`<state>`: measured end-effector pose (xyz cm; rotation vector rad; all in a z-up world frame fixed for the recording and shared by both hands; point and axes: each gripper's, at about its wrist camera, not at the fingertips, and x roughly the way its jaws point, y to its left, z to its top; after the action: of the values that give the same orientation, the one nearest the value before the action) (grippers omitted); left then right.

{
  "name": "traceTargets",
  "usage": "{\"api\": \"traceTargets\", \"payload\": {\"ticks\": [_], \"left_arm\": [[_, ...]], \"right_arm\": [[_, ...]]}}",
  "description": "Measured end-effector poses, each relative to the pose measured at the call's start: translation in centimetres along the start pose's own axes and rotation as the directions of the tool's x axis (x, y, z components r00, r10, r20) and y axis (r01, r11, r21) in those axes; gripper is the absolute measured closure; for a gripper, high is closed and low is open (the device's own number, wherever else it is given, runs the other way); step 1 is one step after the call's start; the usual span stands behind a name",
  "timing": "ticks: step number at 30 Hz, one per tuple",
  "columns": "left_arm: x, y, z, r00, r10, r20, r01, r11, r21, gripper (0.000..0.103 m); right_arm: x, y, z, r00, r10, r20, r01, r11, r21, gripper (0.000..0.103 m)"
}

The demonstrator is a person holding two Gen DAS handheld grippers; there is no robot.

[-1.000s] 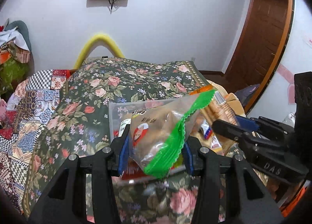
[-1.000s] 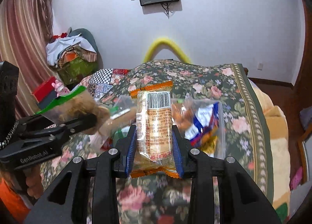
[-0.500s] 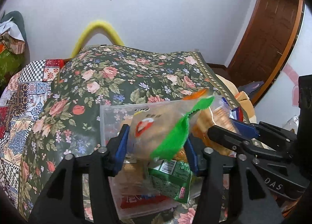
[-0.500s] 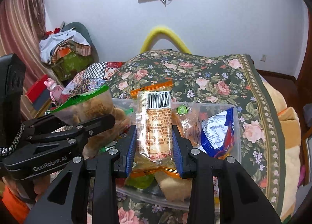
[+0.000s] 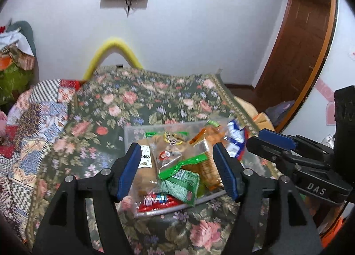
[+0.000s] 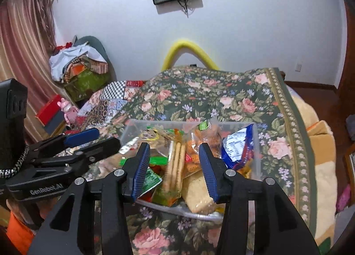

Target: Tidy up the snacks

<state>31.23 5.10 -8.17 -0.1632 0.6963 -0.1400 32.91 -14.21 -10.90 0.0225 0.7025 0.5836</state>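
A clear plastic bin (image 5: 133, 131) (image 6: 256, 144) sits on the floral bedspread and holds several snack packs. The clear bread pack with the green edge (image 5: 177, 161) lies in it on top. The cracker pack (image 6: 176, 166) lies in it too, beside a blue-and-white packet (image 6: 237, 146). My left gripper (image 5: 177, 155) is open and empty just above the near side of the bin. My right gripper (image 6: 174, 155) is open and empty above the bin, to the right of the left one.
The bin rests on a floral bedspread (image 6: 221, 99) with a patchwork quilt (image 5: 33, 133) to the left. A yellow curved tube (image 6: 188, 48) and a white wall stand behind. A clothes pile (image 6: 77, 66) is at left, a wooden door (image 5: 306, 44) at right.
Both grippers opened and let go of their packs. The bread pack and the cracker pack now lie in the bin. Both grippers drew back a little.
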Motion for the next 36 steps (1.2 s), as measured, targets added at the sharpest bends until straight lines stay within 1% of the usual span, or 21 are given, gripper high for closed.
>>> {"api": "traceTargets", "payload": {"ticks": [4, 6, 10, 12, 14, 15, 16, 17, 19, 20, 22, 24, 26, 29, 36], "left_arm": [[-5.2, -1.3, -0.1, 0.994, 0.031, 0.101, -0.033, 0.999, 0.024, 0.036], [-8.3, -2.2, -0.3, 0.988, 0.042, 0.151, -0.047, 0.998, 0.033, 0.036], [-13.5, -3.3, -1.1, 0.972, 0.032, 0.234, -0.037, 0.999, 0.016, 0.036], [-15.2, -3.9, -1.6, 0.966, 0.030, 0.258, -0.035, 0.999, 0.013, 0.036], [-17.2, -4.5, -2.2, 0.955, 0.041, 0.293, -0.049, 0.999, 0.020, 0.029], [-17.8, -4.7, -2.4, 0.950, 0.051, 0.307, -0.060, 0.998, 0.019, 0.024], [-18.6, -5.1, -2.9, 0.942, 0.063, 0.329, -0.075, 0.997, 0.023, 0.021], [-19.1, -5.3, -3.1, 0.938, 0.070, 0.340, -0.085, 0.996, 0.029, 0.020], [-20.1, -5.8, -3.6, 0.930, 0.085, 0.358, -0.106, 0.994, 0.040, 0.013], [-20.6, -6.1, -4.0, 0.925, 0.093, 0.368, -0.117, 0.992, 0.043, 0.012], [-21.1, -6.3, -4.4, 0.921, 0.096, 0.377, -0.123, 0.991, 0.049, 0.009], [-21.6, -6.6, -4.9, 0.918, 0.097, 0.384, -0.128, 0.990, 0.056, 0.007], [-21.9, -6.8, -5.2, 0.917, 0.102, 0.385, -0.136, 0.989, 0.060, 0.005], [-22.2, -7.1, -5.6, 0.921, 0.095, 0.379, -0.128, 0.990, 0.063, 0.004], [-22.6, -7.7, -6.3, 0.921, 0.090, 0.379, -0.129, 0.989, 0.079, 0.002]], "right_arm": [[-4.0, 1.0, 0.1, 0.998, -0.020, 0.058, 0.021, 0.999, -0.028, 0.060], [-6.7, 1.7, 0.1, 0.995, -0.017, 0.096, 0.021, 0.999, -0.042, 0.061], [-11.6, 3.2, -0.3, 0.985, -0.007, 0.172, 0.018, 0.998, -0.060, 0.060], [-13.8, 3.8, -0.7, 0.978, -0.003, 0.211, 0.018, 0.998, -0.067, 0.055], [-15.8, 4.3, -1.2, 0.968, -0.005, 0.250, 0.023, 0.997, -0.069, 0.046], [-16.6, 4.6, -1.5, 0.964, -0.004, 0.266, 0.023, 0.997, -0.070, 0.043], [-17.1, 4.7, -1.7, 0.961, -0.003, 0.276, 0.024, 0.997, -0.071, 0.036], [-17.8, 4.9, -2.0, 0.957, -0.007, 0.291, 0.028, 0.997, -0.070, 0.028], [-18.8, 5.2, -2.6, 0.948, -0.026, 0.318, 0.050, 0.997, -0.065, 0.021], [-19.1, 5.3, -2.9, 0.945, -0.034, 0.324, 0.059, 0.996, -0.066, 0.018], [-19.2, 5.4, -3.2, 0.943, -0.045, 0.331, 0.069, 0.996, -0.063, 0.015], [-19.4, 5.5, -3.7, 0.940, -0.058, 0.337, 0.082, 0.995, -0.058, 0.010], [-19.4, 5.6, -4.0, 0.936, -0.075, 0.345, 0.097, 0.994, -0.047, 0.000], [-19.5, 5.6, -4.3, 0.936, -0.075, 0.344, 0.095, 0.995, -0.042, 0.000], [-20.8, 5.7, -5.8, 0.932, -0.083, 0.353, 0.108, 0.993, -0.052, 0.000]]}}
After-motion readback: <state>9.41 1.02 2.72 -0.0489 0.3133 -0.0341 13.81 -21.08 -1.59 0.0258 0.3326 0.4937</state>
